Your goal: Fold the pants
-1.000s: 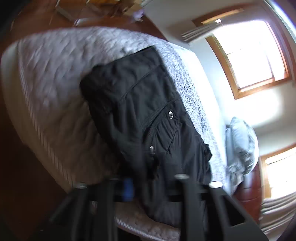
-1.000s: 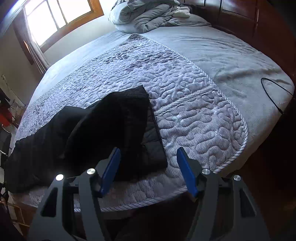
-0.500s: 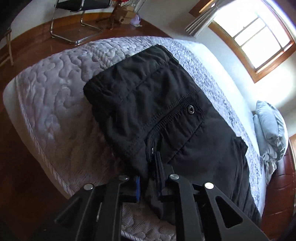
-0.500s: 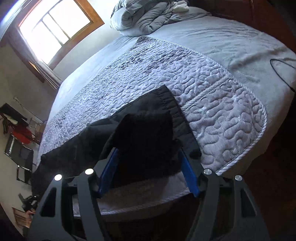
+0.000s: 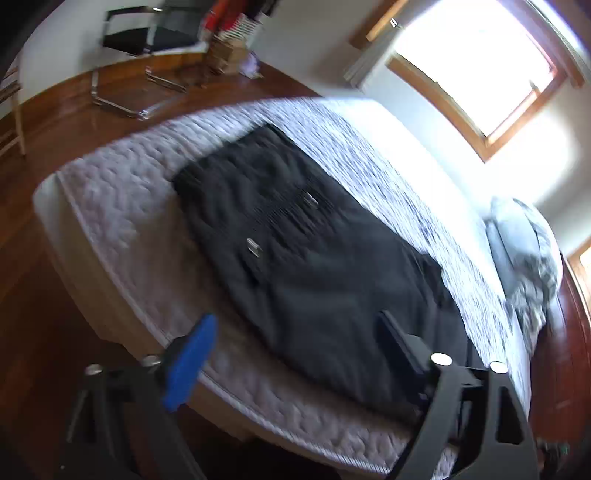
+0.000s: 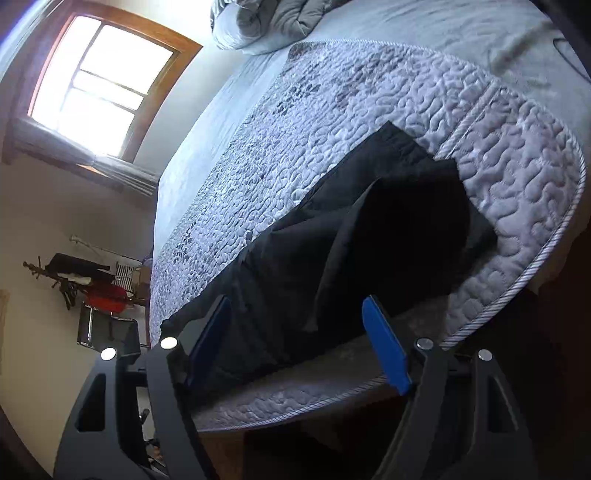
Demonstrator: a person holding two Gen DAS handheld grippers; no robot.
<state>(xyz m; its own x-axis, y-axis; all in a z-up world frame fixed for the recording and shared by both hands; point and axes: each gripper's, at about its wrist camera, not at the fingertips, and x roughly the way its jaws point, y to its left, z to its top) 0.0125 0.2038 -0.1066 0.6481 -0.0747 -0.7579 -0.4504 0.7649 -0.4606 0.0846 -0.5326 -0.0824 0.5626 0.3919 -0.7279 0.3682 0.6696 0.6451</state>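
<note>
Black pants (image 5: 303,266) lie flat on the quilted grey bedspread (image 5: 122,206) near the bed's front edge, waist end to the upper left in the left wrist view. My left gripper (image 5: 295,350) is open and empty, just above the pants' near edge. In the right wrist view the pants (image 6: 332,258) show a raised fold near the leg end. My right gripper (image 6: 295,339) is open, its blue pads either side of the cloth's near edge, holding nothing.
A bundled grey duvet (image 6: 273,22) lies at the head of the bed. A metal-framed chair (image 5: 144,44) and boxes stand on the wooden floor (image 5: 44,325) beyond the bed's corner. Windows (image 5: 476,62) light the far wall. A clothes rack (image 6: 88,280) stands by the wall.
My left gripper has opened and let go of the pants, which now lie flatter. My right gripper has moved closer over the leg end and stays open.
</note>
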